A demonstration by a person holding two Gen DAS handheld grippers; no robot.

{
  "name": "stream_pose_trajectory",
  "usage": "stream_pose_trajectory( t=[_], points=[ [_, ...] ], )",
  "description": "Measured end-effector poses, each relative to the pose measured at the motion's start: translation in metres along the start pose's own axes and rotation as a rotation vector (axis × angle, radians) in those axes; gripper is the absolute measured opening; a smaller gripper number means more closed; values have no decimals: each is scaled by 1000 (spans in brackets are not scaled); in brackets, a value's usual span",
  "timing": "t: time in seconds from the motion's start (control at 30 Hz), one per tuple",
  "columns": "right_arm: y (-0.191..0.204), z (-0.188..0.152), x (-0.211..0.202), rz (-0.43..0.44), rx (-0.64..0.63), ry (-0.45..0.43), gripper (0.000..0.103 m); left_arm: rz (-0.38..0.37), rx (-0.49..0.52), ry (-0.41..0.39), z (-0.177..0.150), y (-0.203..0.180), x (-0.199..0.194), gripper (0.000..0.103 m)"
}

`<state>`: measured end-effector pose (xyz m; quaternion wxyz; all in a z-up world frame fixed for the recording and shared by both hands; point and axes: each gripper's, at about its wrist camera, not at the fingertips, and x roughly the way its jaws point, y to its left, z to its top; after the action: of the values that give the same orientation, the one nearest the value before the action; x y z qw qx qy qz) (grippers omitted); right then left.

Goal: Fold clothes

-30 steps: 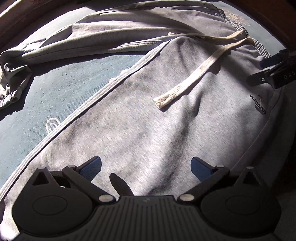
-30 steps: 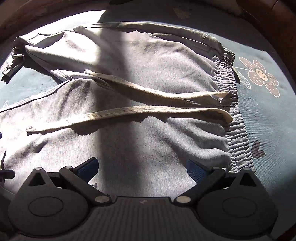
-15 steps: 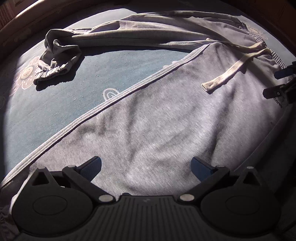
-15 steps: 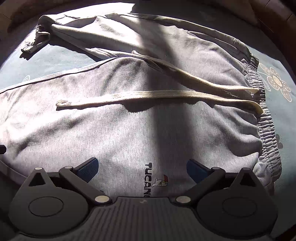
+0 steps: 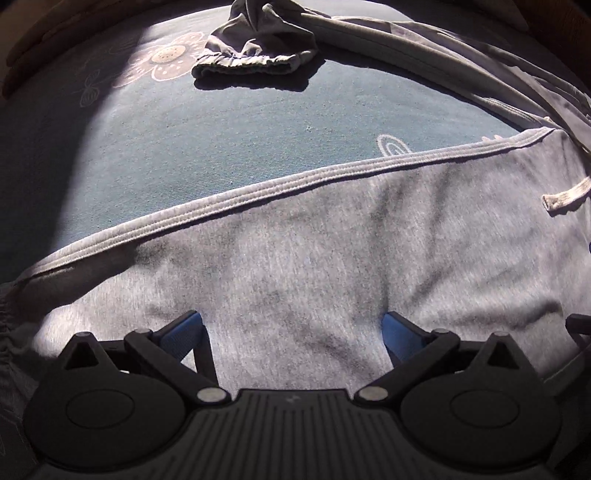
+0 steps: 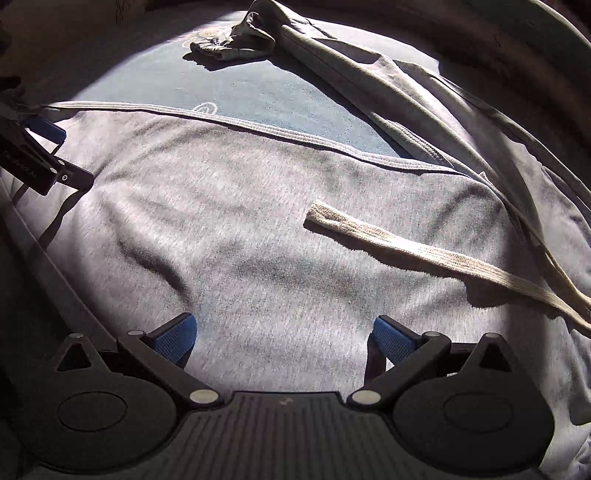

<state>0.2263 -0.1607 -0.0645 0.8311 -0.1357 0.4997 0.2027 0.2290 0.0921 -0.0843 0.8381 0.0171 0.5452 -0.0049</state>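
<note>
Grey sweatpants [image 5: 314, 266] [image 6: 258, 229] lie spread on a blue sheet, one leg under both grippers, the other leg [image 6: 388, 96] running along the far side to a bunched cuff [image 5: 255, 55] [image 6: 229, 44]. A cream drawstring [image 6: 424, 254] lies across the near leg; its tip [image 5: 565, 195] shows at the right of the left wrist view. My left gripper [image 5: 291, 332] is open just above the near leg's fabric. My right gripper [image 6: 282, 336] is open too, hovering over the same leg. The left gripper's fingers [image 6: 44, 162] show at the left edge of the right wrist view.
The blue sheet [image 5: 240, 140] carries a pale flower print [image 5: 166, 62] and a small arch print [image 5: 393, 144]. Dark wooden edges [image 5: 55, 33] curve around the far side. Strong sunlight and shadow bands cross the cloth.
Both grippers have moved left along the near leg, away from the waistband. The logo and elastic waistband have left view; the far cuff is now near the top centre.
</note>
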Motion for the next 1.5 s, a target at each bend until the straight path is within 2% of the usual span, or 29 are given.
stream_pose_trajectory(
  t=[0.13,0.3,0.4,0.43,0.53,0.57,0.63,0.77,0.83,0.97,1.07,1.1,1.17,1.2,1.27,1.33,1.43,1.5],
  points=[
    [2,5,3,-5,0,37,103,5,3,-18,-4,-2,0,103],
    [5,4,2,-27,8,36,103,-8,17,31,4,5,-7,102],
    [3,5,3,-20,7,43,103,59,-31,-31,9,25,-21,102],
    [3,6,3,-19,6,49,103,75,-85,-35,11,40,-21,102],
    [3,6,3,-18,4,53,103,107,-209,16,6,76,-10,102],
    [3,7,3,-19,4,57,103,126,-221,29,5,84,-7,102],
    [3,9,4,-18,4,67,103,184,-228,16,-1,104,-8,103],
    [3,12,5,-17,4,85,103,280,-338,-2,-4,135,-25,102],
    [4,13,5,-19,5,89,103,218,-379,-16,-5,140,-36,102],
    [5,14,5,-22,9,94,103,13,-410,21,-13,134,-35,102],
    [5,15,5,-21,8,99,103,30,-398,71,-23,130,-25,102],
    [5,16,6,-20,7,101,103,56,-403,91,-28,132,-23,102],
    [5,16,6,-19,6,105,103,125,-432,135,-46,144,-22,102],
    [5,17,6,-19,7,106,103,128,-475,143,-58,153,-28,102],
    [5,15,5,-18,6,97,103,149,-494,174,-63,157,-33,102],
    [5,13,5,-18,6,87,103,172,-459,159,-59,154,-41,101],
    [5,14,5,-19,7,87,103,135,-424,98,-42,142,-48,101],
    [5,14,5,-20,8,89,103,97,-394,88,-34,134,-44,102]
  ],
)
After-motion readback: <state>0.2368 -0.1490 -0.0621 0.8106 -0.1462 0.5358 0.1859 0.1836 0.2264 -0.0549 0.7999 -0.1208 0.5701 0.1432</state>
